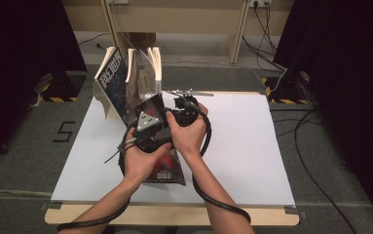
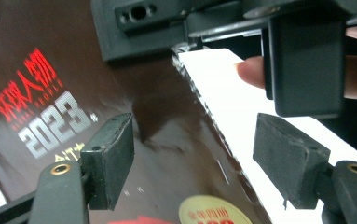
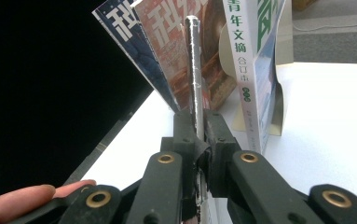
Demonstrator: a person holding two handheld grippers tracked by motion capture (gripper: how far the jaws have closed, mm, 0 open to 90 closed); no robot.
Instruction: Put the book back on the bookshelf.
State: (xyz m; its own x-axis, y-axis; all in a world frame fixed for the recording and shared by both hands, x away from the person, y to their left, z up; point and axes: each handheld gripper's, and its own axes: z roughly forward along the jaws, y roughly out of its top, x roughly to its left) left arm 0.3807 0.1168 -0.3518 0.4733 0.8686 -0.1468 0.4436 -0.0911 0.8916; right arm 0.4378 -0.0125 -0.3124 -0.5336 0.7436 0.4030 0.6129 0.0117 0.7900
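A dark glossy magazine [image 1: 167, 169] with red characters and "2023" on its cover [image 2: 50, 107] is held up slanted over the white table top. My right gripper [image 3: 198, 133] is shut on its thin edge [image 3: 193, 60], and the high view shows it [image 1: 181, 108] at the magazine's far end. My left gripper [image 2: 199, 158] is open. Its two pads [image 2: 108, 158] stand either side of the magazine's near edge without pressing on it. From above, the left gripper [image 1: 150, 127], with its grey three-cornered plate, sits close beside the right one.
Several books and magazines [image 1: 125, 78] stand fanned in a bookend at the table's back left, just beyond the grippers; a white-spined one [image 3: 243, 70] is nearest. The white table top [image 1: 252, 146] stretches to the right. Cables lie on the floor at right.
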